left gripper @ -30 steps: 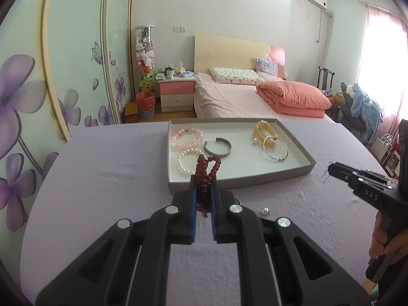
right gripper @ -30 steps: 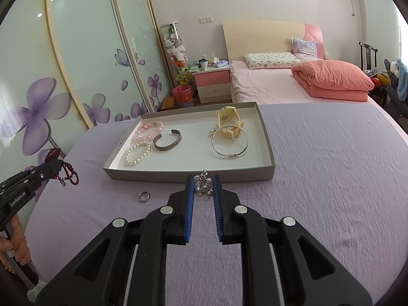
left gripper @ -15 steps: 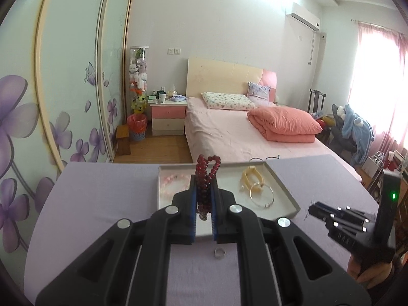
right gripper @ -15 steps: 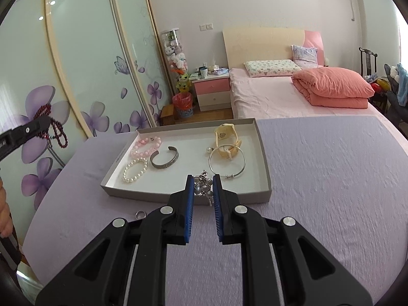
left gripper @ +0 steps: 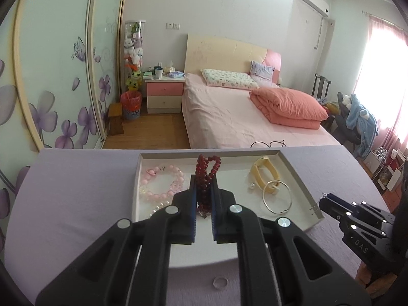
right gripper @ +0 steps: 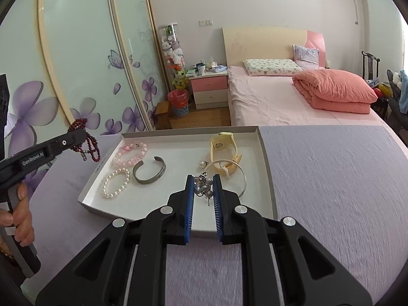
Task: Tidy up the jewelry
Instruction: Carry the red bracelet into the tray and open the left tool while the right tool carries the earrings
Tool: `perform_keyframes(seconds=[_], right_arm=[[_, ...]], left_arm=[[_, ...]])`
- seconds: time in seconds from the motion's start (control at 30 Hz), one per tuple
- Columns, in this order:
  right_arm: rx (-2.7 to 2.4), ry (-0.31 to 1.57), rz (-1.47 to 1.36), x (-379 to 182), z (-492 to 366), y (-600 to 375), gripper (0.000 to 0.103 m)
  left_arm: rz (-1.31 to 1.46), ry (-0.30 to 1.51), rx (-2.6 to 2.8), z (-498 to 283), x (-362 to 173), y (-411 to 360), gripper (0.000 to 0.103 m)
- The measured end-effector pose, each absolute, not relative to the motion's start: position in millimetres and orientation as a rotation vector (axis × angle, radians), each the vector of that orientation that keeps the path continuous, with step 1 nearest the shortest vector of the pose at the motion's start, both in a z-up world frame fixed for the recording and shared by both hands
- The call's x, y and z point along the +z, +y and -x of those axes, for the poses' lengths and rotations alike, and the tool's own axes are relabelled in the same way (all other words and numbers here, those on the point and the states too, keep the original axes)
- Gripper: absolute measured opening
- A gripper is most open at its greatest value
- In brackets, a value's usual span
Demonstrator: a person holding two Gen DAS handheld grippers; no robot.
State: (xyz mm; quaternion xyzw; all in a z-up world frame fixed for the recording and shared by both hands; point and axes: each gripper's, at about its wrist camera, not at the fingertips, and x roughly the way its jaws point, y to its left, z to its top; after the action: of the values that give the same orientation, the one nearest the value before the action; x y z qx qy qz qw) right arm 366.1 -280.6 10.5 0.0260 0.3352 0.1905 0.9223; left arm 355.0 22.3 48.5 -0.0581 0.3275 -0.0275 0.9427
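Note:
My left gripper (left gripper: 203,190) is shut on a dark red bead bracelet (left gripper: 207,170) and holds it above the near edge of the grey tray (left gripper: 301,176). It shows at the left of the right wrist view (right gripper: 81,134). My right gripper (right gripper: 203,186) is shut on a silver bead charm piece (right gripper: 202,188) above the tray's (right gripper: 267,168) front part. The tray holds a pink bead bracelet (right gripper: 130,153), a pearl bracelet (right gripper: 114,183), a silver cuff (right gripper: 150,169), a yellow watch (right gripper: 224,150) and a silver bangle (left gripper: 278,200).
A small ring (left gripper: 219,283) lies on the purple tablecloth (right gripper: 331,191) below my left gripper. A small pearl (right gripper: 202,163) lies in the tray. A bed, a nightstand and floral wardrobe doors stand beyond the table.
My left gripper has come down and forward with the red bracelet, over the tray's near edge. My right gripper has moved forward over the tray with the charm piece.

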Motion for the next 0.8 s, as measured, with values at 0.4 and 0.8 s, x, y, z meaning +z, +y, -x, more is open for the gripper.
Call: perform_keyframes(seconds=[0.4, 0.8], right_arm=[[0.389, 0.713, -0.016, -7, -394, -260, 0.015], [0.38, 0.743, -0.009, -17, -400, -256, 0.015]], left_arm=[[0.119, 0.727, -0.069, -387, 8, 15, 0.009], [0.144, 0.741, -0.03, -392, -5, 25, 0.035]])
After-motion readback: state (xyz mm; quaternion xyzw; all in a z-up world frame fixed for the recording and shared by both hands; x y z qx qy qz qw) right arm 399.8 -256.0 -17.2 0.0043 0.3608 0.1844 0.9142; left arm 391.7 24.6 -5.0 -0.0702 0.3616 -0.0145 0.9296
